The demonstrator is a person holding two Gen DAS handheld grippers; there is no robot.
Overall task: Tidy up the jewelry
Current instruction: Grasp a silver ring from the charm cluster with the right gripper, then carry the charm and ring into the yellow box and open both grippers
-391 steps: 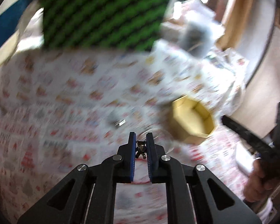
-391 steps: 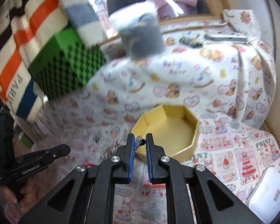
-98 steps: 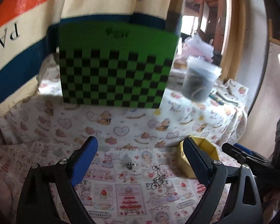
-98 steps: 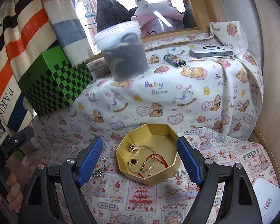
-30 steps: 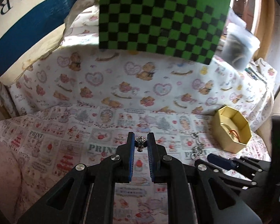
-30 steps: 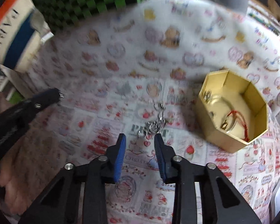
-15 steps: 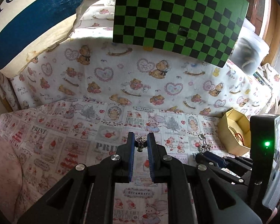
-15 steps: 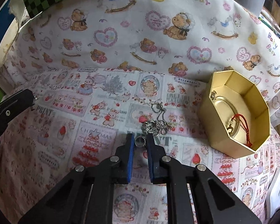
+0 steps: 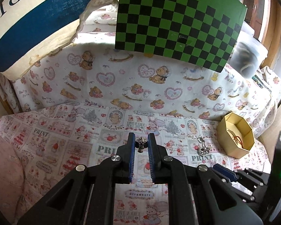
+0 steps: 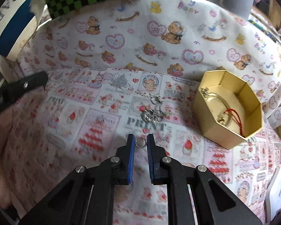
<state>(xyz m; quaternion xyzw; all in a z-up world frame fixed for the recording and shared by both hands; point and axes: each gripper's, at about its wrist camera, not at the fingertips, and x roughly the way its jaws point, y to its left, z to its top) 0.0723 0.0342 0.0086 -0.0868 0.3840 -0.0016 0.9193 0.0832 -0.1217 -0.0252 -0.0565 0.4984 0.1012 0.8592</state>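
My left gripper [image 9: 141, 144] is shut on a small silver ornate earring [image 9: 141, 143], held above the printed cloth. My right gripper [image 10: 140, 142] is shut on a small silver ring [image 10: 140, 142], lifted a little off the cloth. A silver chain bracelet [image 10: 153, 114] lies on the cloth just beyond the right gripper; it also shows in the left wrist view [image 9: 202, 149]. A gold octagonal box [image 10: 228, 125] sits to the right and holds a bangle with a red cord [image 10: 232, 116]; it also shows in the left wrist view [image 9: 236, 136].
A green and black checkered box [image 9: 178, 26] stands on the raised teddy-bear cloth [image 9: 133, 78] behind. A clear plastic tub [image 9: 247, 60] stands at the back right. A striped bag [image 9: 28, 18] leans at the left. The left gripper's fingertip [image 10: 35, 78] shows at the left of the right wrist view.
My right gripper closed on the silver ring beside the bracelet and has pulled it back off the cloth. My left gripper stays shut on the earring and has hardly moved.
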